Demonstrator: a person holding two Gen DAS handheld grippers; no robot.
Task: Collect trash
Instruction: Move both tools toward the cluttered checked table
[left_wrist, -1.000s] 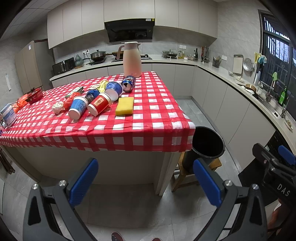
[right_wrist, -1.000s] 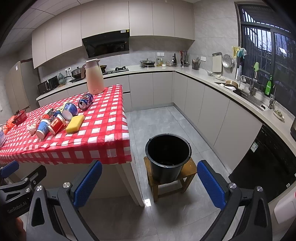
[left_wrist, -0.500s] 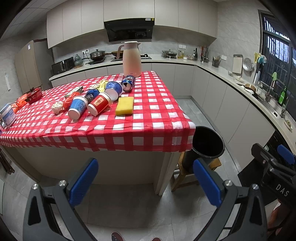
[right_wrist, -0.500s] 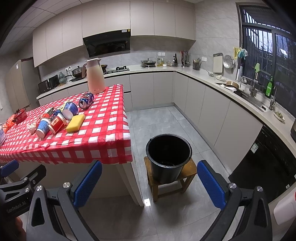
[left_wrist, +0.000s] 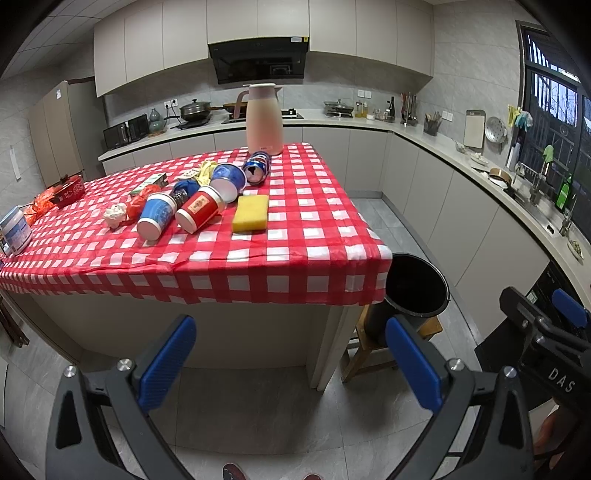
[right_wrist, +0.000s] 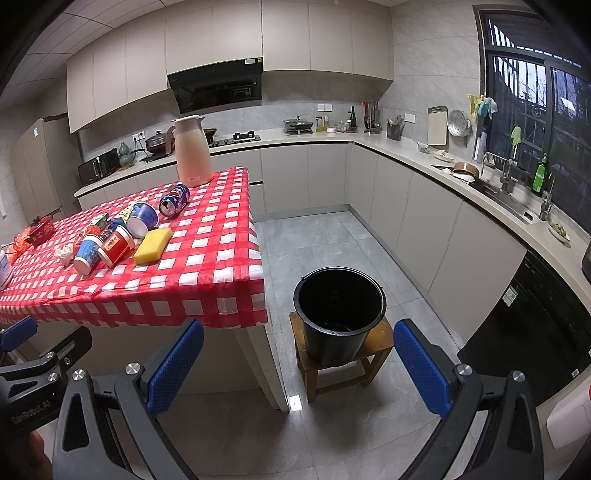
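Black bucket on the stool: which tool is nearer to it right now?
Right. The right tool faces the black bucket almost head-on, just short of the stool. The left tool sits further left, fronting the table, with the bucket off to its right.

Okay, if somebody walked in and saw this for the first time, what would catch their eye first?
Probably the red checked tablecloth, with toppled paper cups, a can and a yellow sponge clustered toward its far left. A tall pink jug stands upright at the far edge. Right of the table, a black bucket sits on a small wooden stool.
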